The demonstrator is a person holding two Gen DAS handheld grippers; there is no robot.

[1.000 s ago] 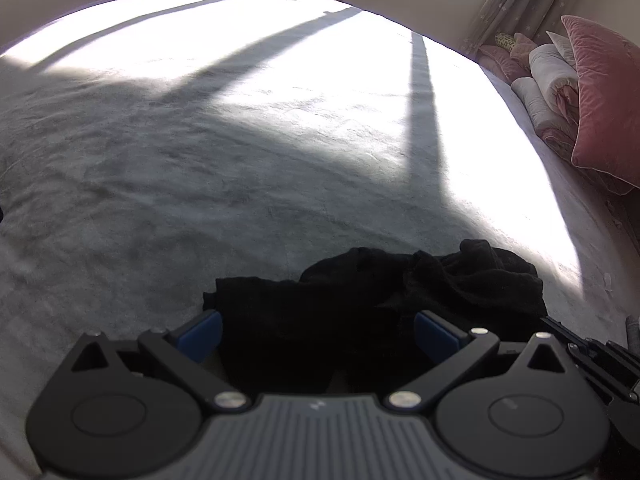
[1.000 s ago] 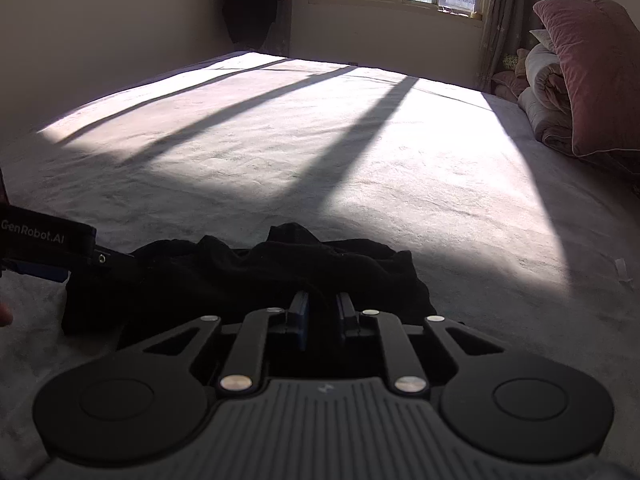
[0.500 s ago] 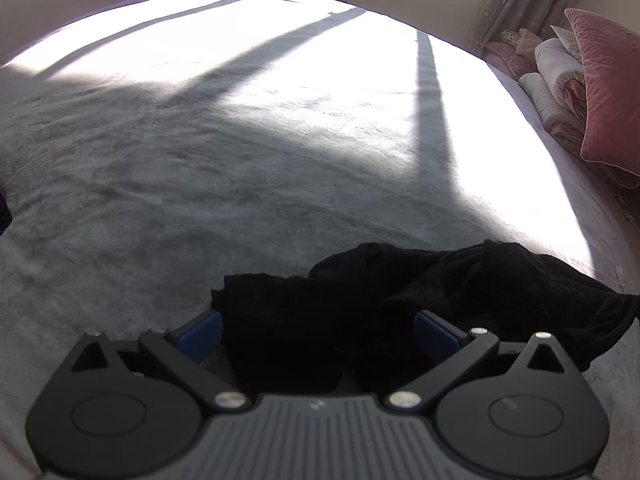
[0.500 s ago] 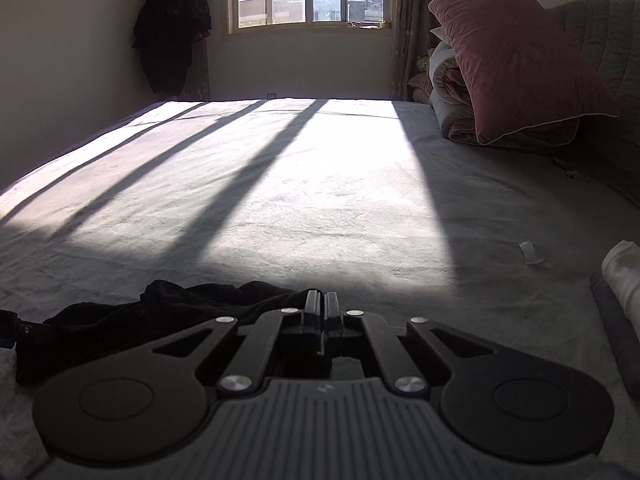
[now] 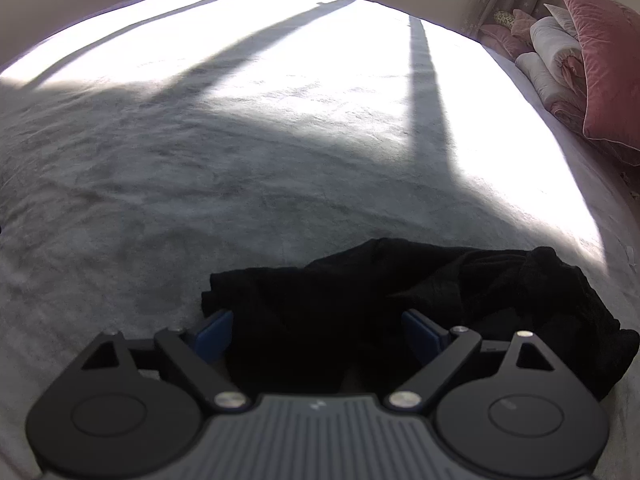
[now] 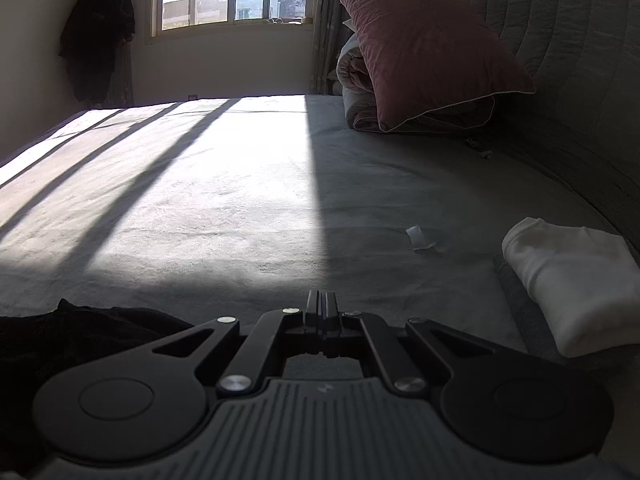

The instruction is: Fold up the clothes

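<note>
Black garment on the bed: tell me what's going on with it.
A person with a gripper in each hand is folding clothes on a grey bed. The left gripper straddles the crumpled black garment, its jaws closing with the cloth between them. The right gripper is shut and empty, pointing toward a folded white garment.

Counts: 1 crumpled black fabric garment [image 5: 400, 304], 1 folded white cloth [image 6: 576, 280], 1 dusty-pink velvet pillow [image 6: 424, 44], 1 rolled pale quilt [image 6: 356, 80], 1 small white paper scrap [image 6: 418, 238], 1 dark hanging coat [image 6: 96, 36].
</note>
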